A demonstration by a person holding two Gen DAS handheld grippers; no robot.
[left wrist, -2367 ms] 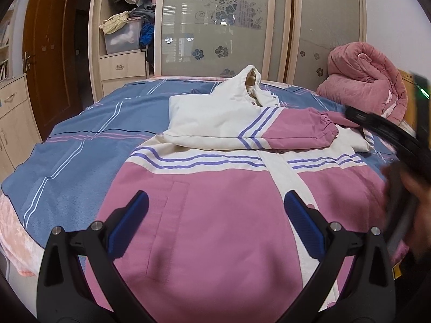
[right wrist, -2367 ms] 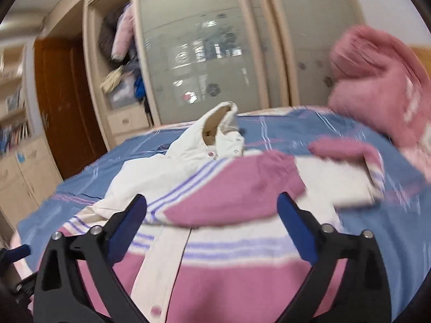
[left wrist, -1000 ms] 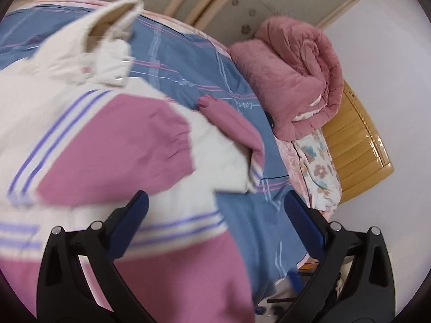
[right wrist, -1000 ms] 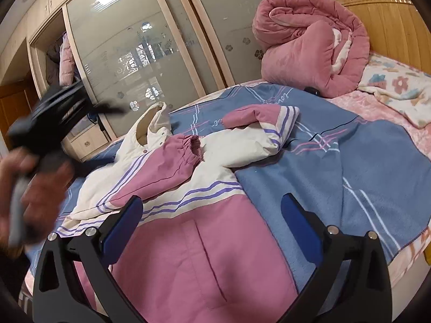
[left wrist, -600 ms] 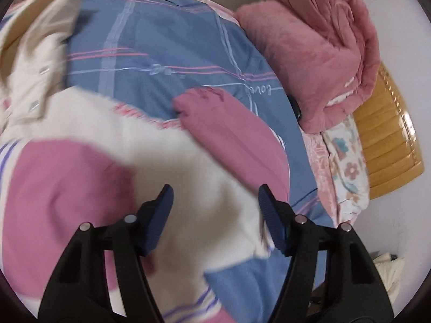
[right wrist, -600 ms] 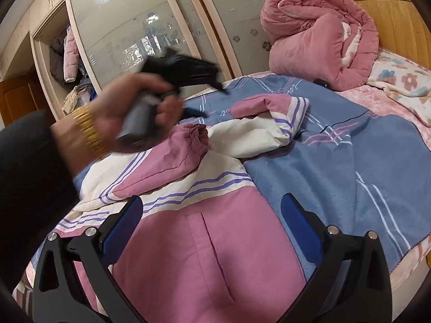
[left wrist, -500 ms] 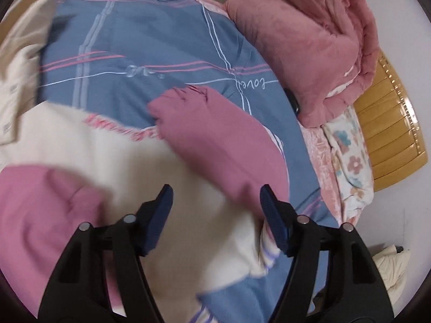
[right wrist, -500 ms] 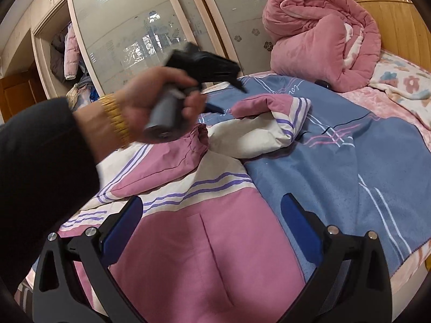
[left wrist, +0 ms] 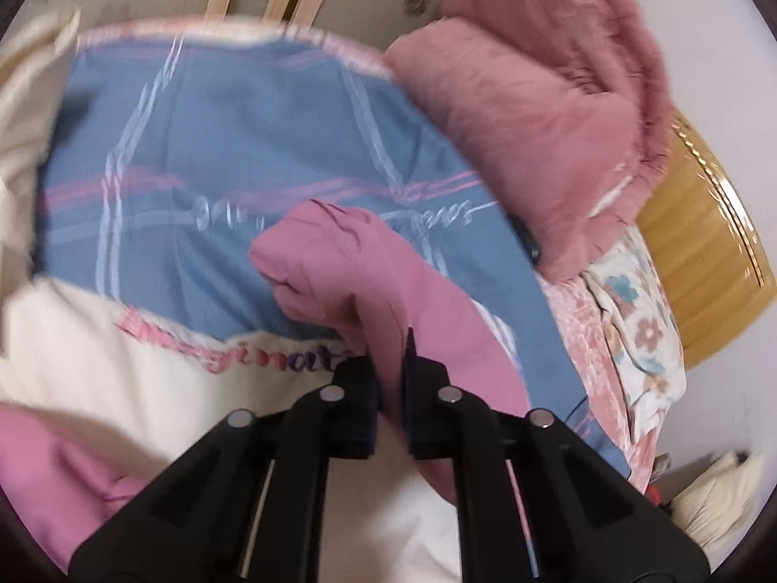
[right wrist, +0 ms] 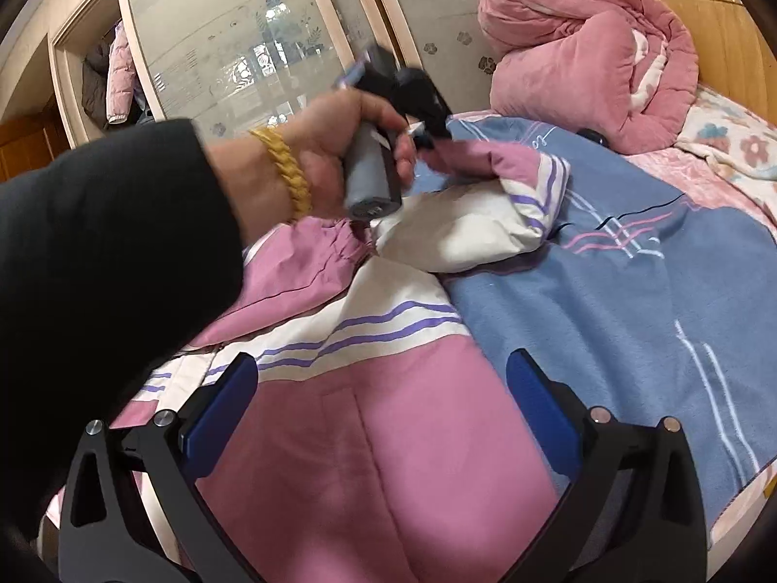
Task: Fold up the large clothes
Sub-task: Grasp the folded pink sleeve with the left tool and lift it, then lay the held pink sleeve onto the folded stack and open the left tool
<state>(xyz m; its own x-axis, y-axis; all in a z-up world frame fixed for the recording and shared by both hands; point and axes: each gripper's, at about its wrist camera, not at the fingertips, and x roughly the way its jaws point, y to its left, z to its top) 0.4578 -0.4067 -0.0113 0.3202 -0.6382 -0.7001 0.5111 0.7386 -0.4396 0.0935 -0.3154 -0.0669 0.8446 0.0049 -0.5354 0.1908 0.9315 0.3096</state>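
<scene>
The left gripper (left wrist: 388, 364) is clamping its fingers on the jacket's pink sleeve (left wrist: 369, 272), which is running away toward the blue bed (left wrist: 233, 145). The right gripper (right wrist: 383, 403) is hovering released over the jacket (right wrist: 379, 461) hem, farther from that sleeve.

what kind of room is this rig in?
A home bedroom, almost certainly. A bed with a blue striped bedspread and wooden headboard, a rolled pink quilt at its head, and a sliding-door wardrobe with coats hanging inside.
</scene>
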